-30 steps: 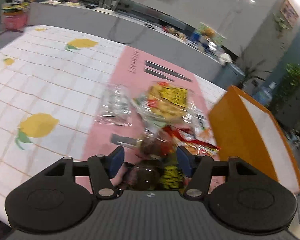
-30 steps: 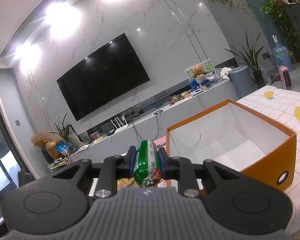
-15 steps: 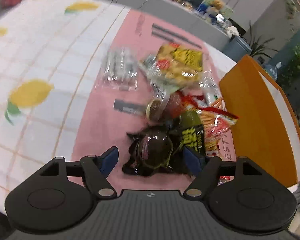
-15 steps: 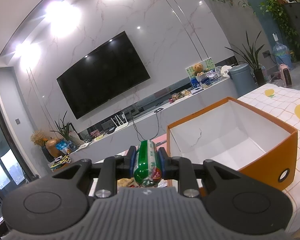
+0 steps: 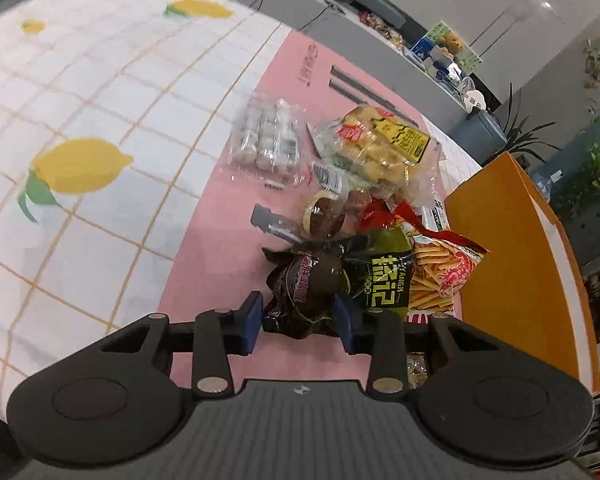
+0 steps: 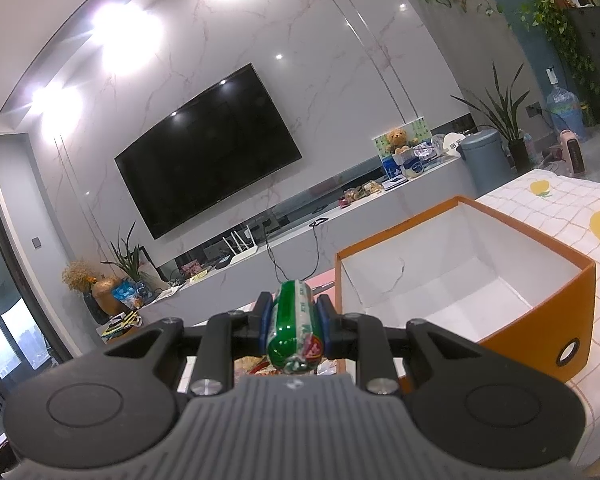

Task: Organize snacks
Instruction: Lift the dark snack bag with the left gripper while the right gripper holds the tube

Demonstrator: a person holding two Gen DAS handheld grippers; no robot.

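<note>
Left gripper (image 5: pixel 298 318) straddles the soft, crinkly dark snack pouch (image 5: pixel 306 292), jaws spread, likely slippery so pinch mid-body, while right gripper (image 6: pixel 294 316) pinches the light green packet (image 6: pixel 294 326).

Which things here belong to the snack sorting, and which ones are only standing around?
Part of the job:
orange box
green snack pack, clamped in the right gripper
dark wrapped snack, between the pads of the left gripper
fries bag
yellow-label bag

Just lying about:
television
grey bin
lemon tablecloth
</note>
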